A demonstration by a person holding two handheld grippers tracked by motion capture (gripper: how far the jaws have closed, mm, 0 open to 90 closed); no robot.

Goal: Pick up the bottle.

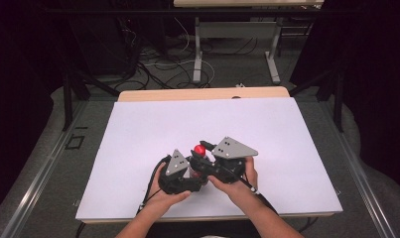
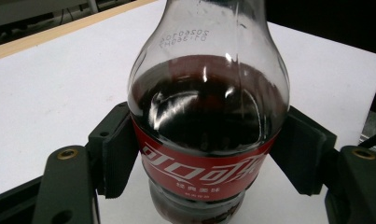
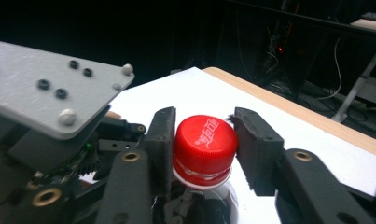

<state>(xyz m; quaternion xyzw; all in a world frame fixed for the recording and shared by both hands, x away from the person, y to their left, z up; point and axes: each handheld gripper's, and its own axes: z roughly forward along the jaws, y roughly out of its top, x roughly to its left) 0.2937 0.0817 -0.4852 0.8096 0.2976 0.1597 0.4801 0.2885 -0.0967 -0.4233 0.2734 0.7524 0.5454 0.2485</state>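
A clear plastic cola bottle [image 2: 209, 116] with a red label and dark drink stands upright on the white table sheet [image 1: 138, 139]. My left gripper [image 2: 209, 161] is shut on its body at label height, one pad [image 2: 120, 149] pressing on each side. The bottle's red cap [image 3: 204, 142] sits between the pads of my right gripper [image 3: 203, 145], which is shut on it from above the neck. In the high view both hands hold the grippers close together near the table's front middle, with the red cap [image 1: 199, 149] between the two grey plates.
The left gripper's grey plate [image 3: 50, 93] lies close to the right gripper's left side. A wooden table edge [image 1: 202, 93] runs along the far side. Beyond it, cables [image 1: 158, 64] lie on the floor by another table's legs [image 1: 197, 49].
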